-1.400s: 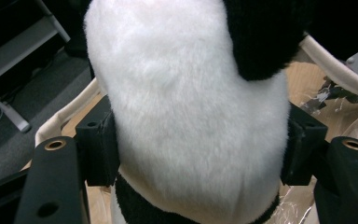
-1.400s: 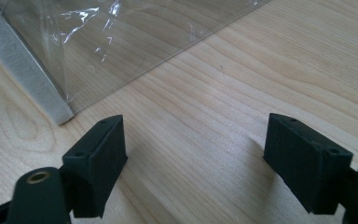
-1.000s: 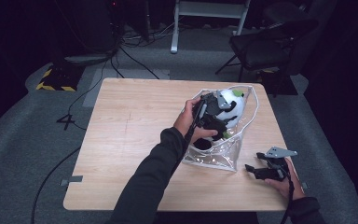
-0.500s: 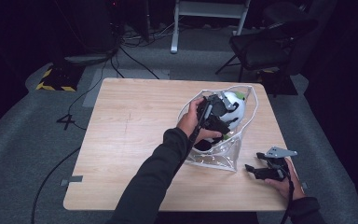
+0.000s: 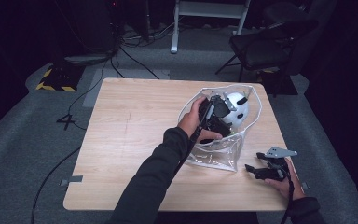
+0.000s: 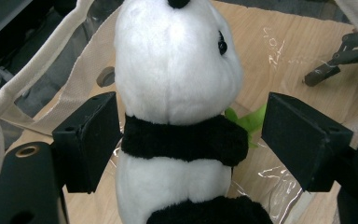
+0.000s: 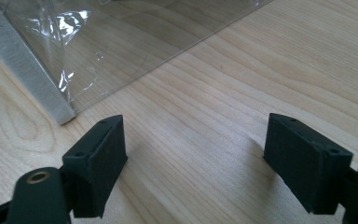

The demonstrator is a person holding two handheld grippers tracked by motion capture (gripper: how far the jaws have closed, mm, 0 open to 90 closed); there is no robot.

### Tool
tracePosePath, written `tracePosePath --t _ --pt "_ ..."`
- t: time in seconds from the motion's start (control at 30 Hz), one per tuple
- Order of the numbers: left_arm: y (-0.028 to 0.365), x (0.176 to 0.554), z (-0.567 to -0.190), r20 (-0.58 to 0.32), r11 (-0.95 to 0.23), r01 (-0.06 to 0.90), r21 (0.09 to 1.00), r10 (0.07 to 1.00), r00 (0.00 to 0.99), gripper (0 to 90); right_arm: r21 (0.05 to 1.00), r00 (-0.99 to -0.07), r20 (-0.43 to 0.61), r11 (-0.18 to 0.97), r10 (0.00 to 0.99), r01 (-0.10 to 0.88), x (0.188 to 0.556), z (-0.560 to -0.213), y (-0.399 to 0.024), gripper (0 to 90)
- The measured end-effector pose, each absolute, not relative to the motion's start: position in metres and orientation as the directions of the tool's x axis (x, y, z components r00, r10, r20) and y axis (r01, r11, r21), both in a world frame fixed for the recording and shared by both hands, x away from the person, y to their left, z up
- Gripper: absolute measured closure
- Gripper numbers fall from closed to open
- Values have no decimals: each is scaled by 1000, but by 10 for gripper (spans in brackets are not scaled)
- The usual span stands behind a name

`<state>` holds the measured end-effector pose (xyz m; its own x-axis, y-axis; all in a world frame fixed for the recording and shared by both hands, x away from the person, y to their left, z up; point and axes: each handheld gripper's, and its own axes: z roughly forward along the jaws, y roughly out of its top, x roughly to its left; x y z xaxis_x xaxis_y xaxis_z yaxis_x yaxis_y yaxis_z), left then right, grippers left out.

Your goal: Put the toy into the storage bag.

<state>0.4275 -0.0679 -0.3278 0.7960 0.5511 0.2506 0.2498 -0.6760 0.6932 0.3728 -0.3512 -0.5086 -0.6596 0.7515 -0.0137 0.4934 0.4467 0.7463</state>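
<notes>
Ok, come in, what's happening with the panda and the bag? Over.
Left gripper in the clear bag, jaws just opening off the panda. Right gripper open, empty, on the table. Nothing blocking.

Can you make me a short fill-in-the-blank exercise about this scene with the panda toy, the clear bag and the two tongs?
1. The plush panda lies inside a clear plastic ____ with white trim.
2. The left tongs straddle the panda with a gap on each side, so their jaws are ____.
3. The right tongs rest on the wooden ____, with nothing between their jaws.
4. Beside the panda's black arm shows a bit of ____ plush.

Missing words: bag; open; table; green
</notes>
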Motion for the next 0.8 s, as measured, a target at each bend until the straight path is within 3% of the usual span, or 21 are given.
tracePosePath --t 0.4,0.8 --pt "-45 426 -318 200 -598 238 765 573 795 163 748 -660 -19 449 751 489 373 -509 -351 206" --pt "-19 419 -310 226 -541 194 818 613 757 161 748 -660 -19 449 751 489 373 -509 -351 206"
